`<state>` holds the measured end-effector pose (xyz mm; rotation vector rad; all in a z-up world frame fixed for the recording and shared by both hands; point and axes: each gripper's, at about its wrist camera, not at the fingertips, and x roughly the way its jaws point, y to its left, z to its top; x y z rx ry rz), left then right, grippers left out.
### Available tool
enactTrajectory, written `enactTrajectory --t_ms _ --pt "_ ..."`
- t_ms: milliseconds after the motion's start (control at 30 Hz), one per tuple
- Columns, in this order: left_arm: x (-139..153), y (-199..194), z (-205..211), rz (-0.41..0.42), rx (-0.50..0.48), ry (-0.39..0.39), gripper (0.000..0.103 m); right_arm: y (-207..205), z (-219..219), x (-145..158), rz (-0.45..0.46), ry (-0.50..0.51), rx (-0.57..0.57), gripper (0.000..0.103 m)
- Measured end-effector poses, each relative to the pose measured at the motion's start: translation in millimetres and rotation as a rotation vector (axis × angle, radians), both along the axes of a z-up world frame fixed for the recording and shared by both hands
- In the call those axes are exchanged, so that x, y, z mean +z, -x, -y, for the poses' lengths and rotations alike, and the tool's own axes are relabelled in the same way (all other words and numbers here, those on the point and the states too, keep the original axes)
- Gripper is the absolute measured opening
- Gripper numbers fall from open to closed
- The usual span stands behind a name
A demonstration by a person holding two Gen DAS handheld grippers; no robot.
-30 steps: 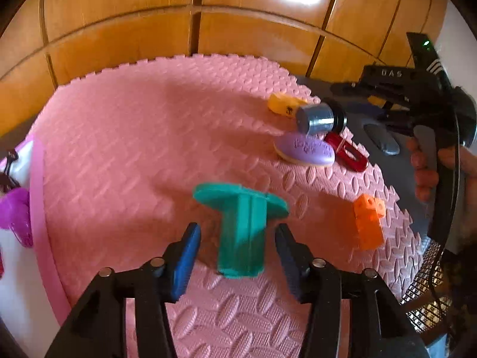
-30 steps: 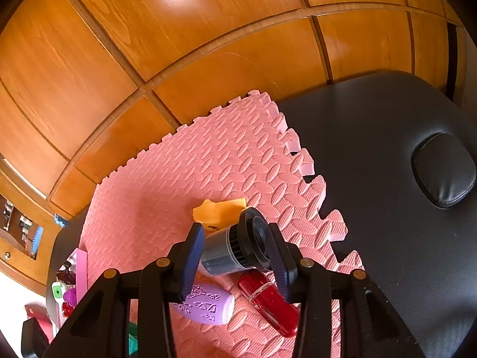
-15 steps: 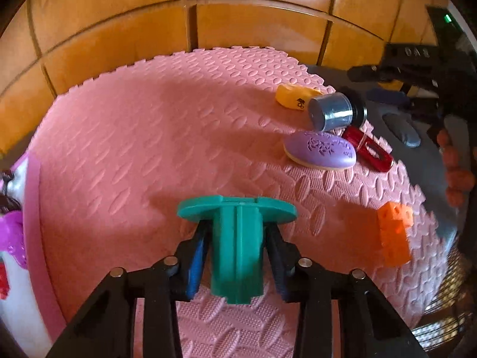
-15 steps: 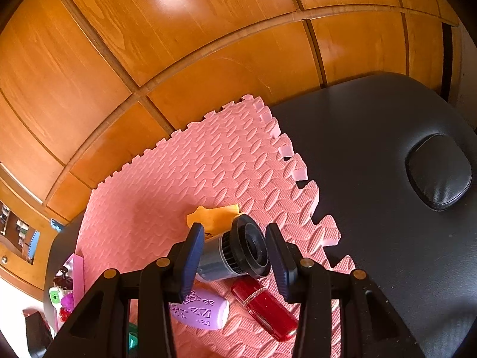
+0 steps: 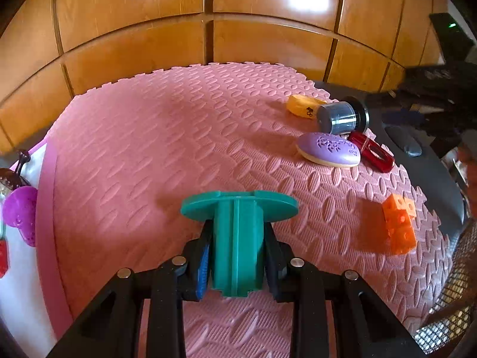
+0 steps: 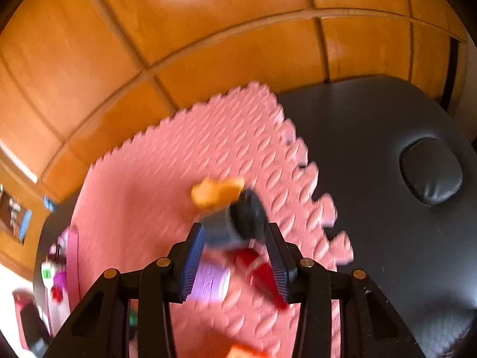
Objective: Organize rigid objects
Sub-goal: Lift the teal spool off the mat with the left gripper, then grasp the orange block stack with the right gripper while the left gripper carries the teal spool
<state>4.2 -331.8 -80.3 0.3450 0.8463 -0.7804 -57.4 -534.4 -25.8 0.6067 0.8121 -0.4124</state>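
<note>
My left gripper [image 5: 238,261] is shut on the stem of a green T-shaped plastic piece [image 5: 238,232] over the pink foam mat [image 5: 149,149]. At the mat's far right lie a yellow piece [image 5: 302,106], a grey cylinder with a black cap [image 5: 342,117], a purple oval [image 5: 328,149], a red piece [image 5: 372,153] and an orange block [image 5: 399,226]. My right gripper [image 6: 235,264] is open above that cluster; the view is blurred. The cylinder [image 6: 238,223], purple oval [image 6: 210,280] and red piece [image 6: 259,271] show between its fingers.
A white tray with a pink rim [image 5: 44,208] at the mat's left edge holds purple and red items. The black padded table [image 6: 402,208] extends to the right of the mat. Wooden panels [image 5: 208,29] stand behind.
My left gripper closed on the green piece and holds it. My right gripper has drawn back from the cylinder and is moving, its view now blurred.
</note>
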Motion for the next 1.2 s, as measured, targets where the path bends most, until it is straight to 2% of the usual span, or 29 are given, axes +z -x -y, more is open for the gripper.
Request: enactTrajectory --t_ms 133,233,433,633,767,833,900,967,1067,1200 --pt "1 1 -7 -0.018 0.01 0.016 0.03 12 -30 -8 -0.147 0.023 0.073 0.043" --pt "2 1 -12 -0.036 0.015 0.031 0.03 25 -48 -22 -0.223 0.017 0.09 0.043" --pt "4 5 -17 -0.048 0.015 0.035 0.03 34 -61 -43 -0.25 0.009 0.053 0.045" --pt "9 7 -28 -0.061 0.015 0.055 0.03 26 -76 -49 -0.295 0.091 0.065 0.049" --pt "13 10 -32 -0.052 0.003 0.068 0.03 38 -75 -46 -0.245 0.03 0.05 0.049" --pt "14 10 -33 -0.058 0.001 0.072 0.03 46 -71 -41 -0.206 -0.002 0.022 0.054" --pt "14 10 -33 -0.06 0.0 0.078 0.03 54 -70 -37 -0.184 -0.015 -0.003 0.07" --pt "15 11 -35 -0.064 -0.001 0.085 0.03 62 -71 -33 -0.168 -0.026 -0.033 0.075" --pt "16 10 -38 -0.068 0.002 0.094 0.03 77 -75 -31 -0.146 -0.037 -0.124 0.075" --pt "18 11 -43 -0.068 0.003 0.105 0.03 75 -81 -39 -0.161 -0.017 -0.139 0.075"
